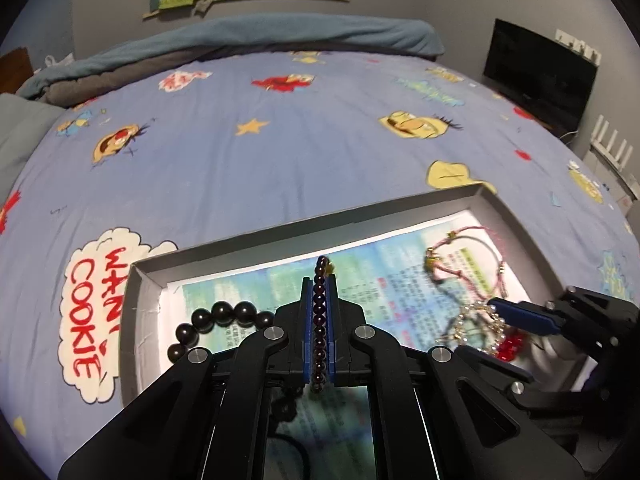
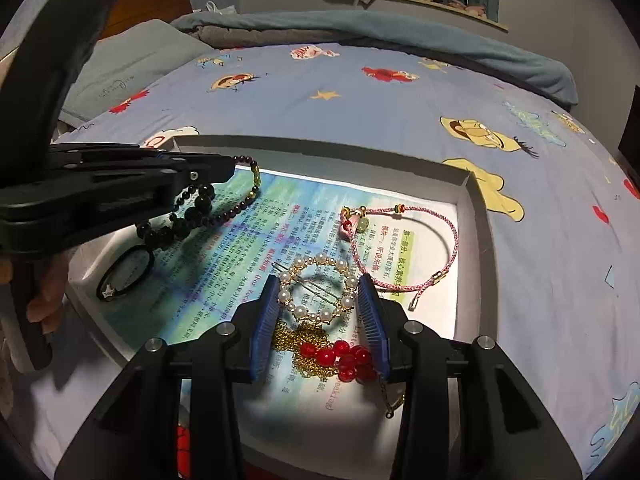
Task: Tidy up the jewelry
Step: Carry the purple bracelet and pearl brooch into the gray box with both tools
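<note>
Left gripper (image 1: 319,300) clamped on a dark garnet bead bracelet (image 1: 319,320), strand pinched edge-on between the blue pads (image 1: 306,332), running up past the fingertips; in the right wrist view the same bracelet loops out of the tip and its far part rests on the printed page. Right gripper (image 2: 320,300) stands apart, blue pads either side of a pearl ring hairpin (image 2: 318,288), not touching it as far as can be told. Just below the pearls, between the right fingers, lies a gold chain (image 2: 308,344) with red beads (image 2: 348,356). Pink cord bracelet (image 2: 416,248) lies right of the pearl piece, near the box's right wall. Big black bead bracelet (image 1: 224,320) lies left of the left gripper, near the box's left wall. Black hair tie (image 2: 126,276) with a small star charm sits at the near-left corner, under the left gripper. All of it inside a shallow grey cardboard box (image 2: 476,208) lined with a colourful printed sheet (image 2: 248,248). Box rests on a blue cartoon bedsheet (image 1: 280,152). Rolled blue blanket (image 1: 280,36) at the far edge, grey pillow (image 2: 132,68) at the left, dark monitor (image 1: 540,76) at the right.
</note>
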`<state>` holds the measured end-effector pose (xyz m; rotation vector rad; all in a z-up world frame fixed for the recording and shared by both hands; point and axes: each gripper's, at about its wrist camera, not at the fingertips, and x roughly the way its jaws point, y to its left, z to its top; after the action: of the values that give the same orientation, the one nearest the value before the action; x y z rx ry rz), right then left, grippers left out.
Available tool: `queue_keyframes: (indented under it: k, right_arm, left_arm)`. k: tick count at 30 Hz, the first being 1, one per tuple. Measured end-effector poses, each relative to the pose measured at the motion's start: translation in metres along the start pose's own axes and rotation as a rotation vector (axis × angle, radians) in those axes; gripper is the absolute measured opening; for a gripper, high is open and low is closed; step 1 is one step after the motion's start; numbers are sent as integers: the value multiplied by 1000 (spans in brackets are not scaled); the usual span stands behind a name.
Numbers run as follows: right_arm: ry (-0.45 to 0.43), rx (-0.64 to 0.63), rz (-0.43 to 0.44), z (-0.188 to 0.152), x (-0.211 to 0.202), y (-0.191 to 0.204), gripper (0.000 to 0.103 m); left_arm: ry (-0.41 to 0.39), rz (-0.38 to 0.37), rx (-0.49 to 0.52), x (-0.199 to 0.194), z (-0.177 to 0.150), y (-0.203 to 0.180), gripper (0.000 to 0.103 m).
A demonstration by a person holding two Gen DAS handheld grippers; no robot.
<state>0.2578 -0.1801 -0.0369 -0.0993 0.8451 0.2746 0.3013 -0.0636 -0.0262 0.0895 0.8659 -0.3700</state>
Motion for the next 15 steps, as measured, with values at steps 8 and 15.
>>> queue_keyframes:
  k: [8,15]
  right_arm:
    - [17,-19,1,2,9,5,41]
    - [19,-56,-17,1,10,13,41]
  left_arm:
    - [59,-59,-109,15,2,15,6]
    - [55,-49,-86,12,-2,9,10]
